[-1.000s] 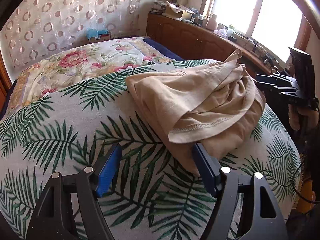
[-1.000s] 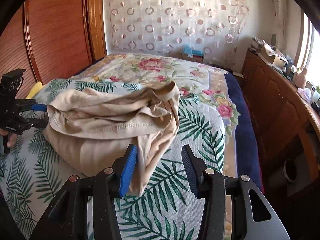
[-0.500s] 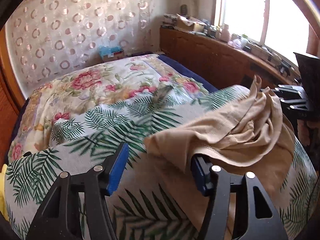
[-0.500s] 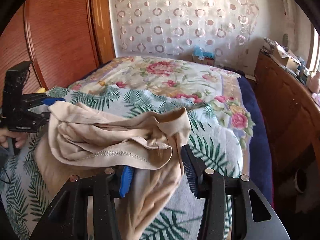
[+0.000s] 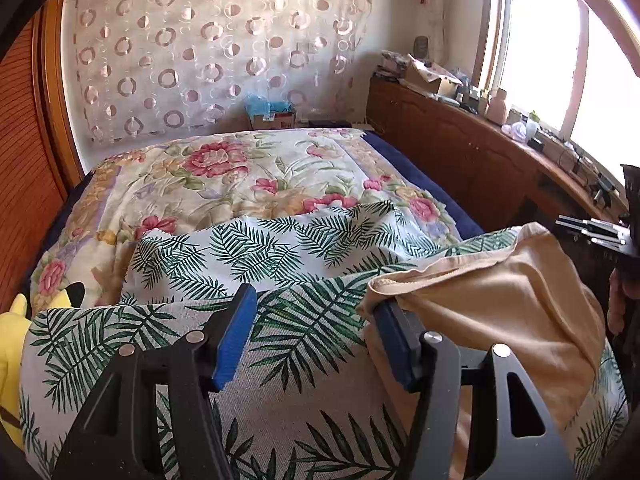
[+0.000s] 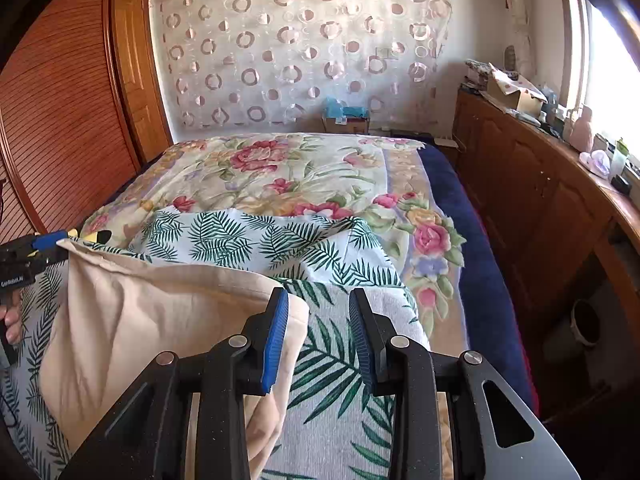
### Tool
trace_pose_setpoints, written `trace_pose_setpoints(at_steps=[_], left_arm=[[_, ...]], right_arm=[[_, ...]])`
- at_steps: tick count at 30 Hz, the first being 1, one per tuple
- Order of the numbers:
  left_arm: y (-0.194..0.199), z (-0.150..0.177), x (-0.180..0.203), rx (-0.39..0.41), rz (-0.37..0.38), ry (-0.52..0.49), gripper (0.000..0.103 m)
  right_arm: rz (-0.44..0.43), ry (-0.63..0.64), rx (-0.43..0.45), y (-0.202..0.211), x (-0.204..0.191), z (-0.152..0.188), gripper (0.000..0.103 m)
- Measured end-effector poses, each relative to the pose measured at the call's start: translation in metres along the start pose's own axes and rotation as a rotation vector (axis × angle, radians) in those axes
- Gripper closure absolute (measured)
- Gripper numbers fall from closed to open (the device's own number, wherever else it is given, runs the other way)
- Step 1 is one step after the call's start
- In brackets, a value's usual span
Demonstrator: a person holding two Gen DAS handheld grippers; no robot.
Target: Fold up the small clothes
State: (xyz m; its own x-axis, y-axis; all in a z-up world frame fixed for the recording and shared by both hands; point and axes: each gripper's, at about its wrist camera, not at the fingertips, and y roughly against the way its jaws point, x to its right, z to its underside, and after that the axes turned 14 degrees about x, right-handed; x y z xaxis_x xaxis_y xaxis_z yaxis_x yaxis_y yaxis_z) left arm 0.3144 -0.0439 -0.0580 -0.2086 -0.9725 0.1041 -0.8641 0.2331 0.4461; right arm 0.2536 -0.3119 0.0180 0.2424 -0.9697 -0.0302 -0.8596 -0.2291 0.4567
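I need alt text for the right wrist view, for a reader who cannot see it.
The right gripper, jaws apart, hooks the edge of a beige garment over its left finger, stretched above a palm-leaf cloth on a floral bed. The left gripper is at its far corner.

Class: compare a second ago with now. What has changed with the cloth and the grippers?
The garment, a crumpled heap before, is now lifted and stretched between the left hand-held gripper and the right hand-held gripper, caught on one finger of each. Both jaws have just been closing, with no cloth between them. The bedspread stayed put.
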Motion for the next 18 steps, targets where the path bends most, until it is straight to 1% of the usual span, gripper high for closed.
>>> trace_pose_setpoints(at_steps=[3, 4, 5, 6, 7, 9, 11, 13, 16, 17, 18], left_arm=[[-0.001, -0.006, -0.001, -0.003, 0.037, 0.037, 0.036], [-0.002, -0.008, -0.001, -0.016, 0.062, 0.052, 0.034], [-0.003, -0.009, 0.001, -0.027, 0.097, 0.064, 0.032], [-0.004, -0.010, 0.003, -0.039, 0.133, 0.073, 0.031], [-0.005, -0.010, 0.005, -0.051, 0.156, 0.079, 0.028], [-0.005, -0.009, 0.010, -0.069, 0.181, 0.078, 0.028], [-0.005, -0.006, 0.014, -0.081, 0.192, 0.071, 0.027], [-0.005, -0.002, 0.016, -0.083, 0.171, 0.060, 0.027], [-0.007, 0.002, 0.015, -0.100, 0.142, 0.050, 0.027], [-0.008, 0.003, 0.014, -0.104, 0.138, 0.054, 0.027], [-0.008, 0.004, 0.012, -0.105, 0.132, 0.057, 0.027]], right_arm=[[-0.007, 0.002, 0.006, 0.007, -0.007, 0.000, 0.070], [-0.018, -0.006, 0.008, 0.009, -0.007, 0.000, 0.070], [-0.035, -0.015, 0.008, 0.006, -0.007, -0.002, 0.070], [-0.048, -0.021, 0.006, -0.006, 0.000, -0.004, 0.070], [-0.056, -0.024, 0.006, -0.007, 0.001, -0.003, 0.070], [-0.068, -0.020, -0.008, -0.013, 0.003, -0.002, 0.070], [-0.086, -0.012, -0.029, -0.023, 0.005, -0.001, 0.070], [-0.108, -0.018, -0.062, -0.037, 0.009, -0.001, 0.070], [-0.146, -0.058, -0.100, -0.058, 0.019, -0.005, 0.071], [-0.162, -0.071, -0.105, -0.062, 0.024, -0.007, 0.076], [-0.193, -0.090, -0.102, -0.066, 0.027, -0.010, 0.095]])
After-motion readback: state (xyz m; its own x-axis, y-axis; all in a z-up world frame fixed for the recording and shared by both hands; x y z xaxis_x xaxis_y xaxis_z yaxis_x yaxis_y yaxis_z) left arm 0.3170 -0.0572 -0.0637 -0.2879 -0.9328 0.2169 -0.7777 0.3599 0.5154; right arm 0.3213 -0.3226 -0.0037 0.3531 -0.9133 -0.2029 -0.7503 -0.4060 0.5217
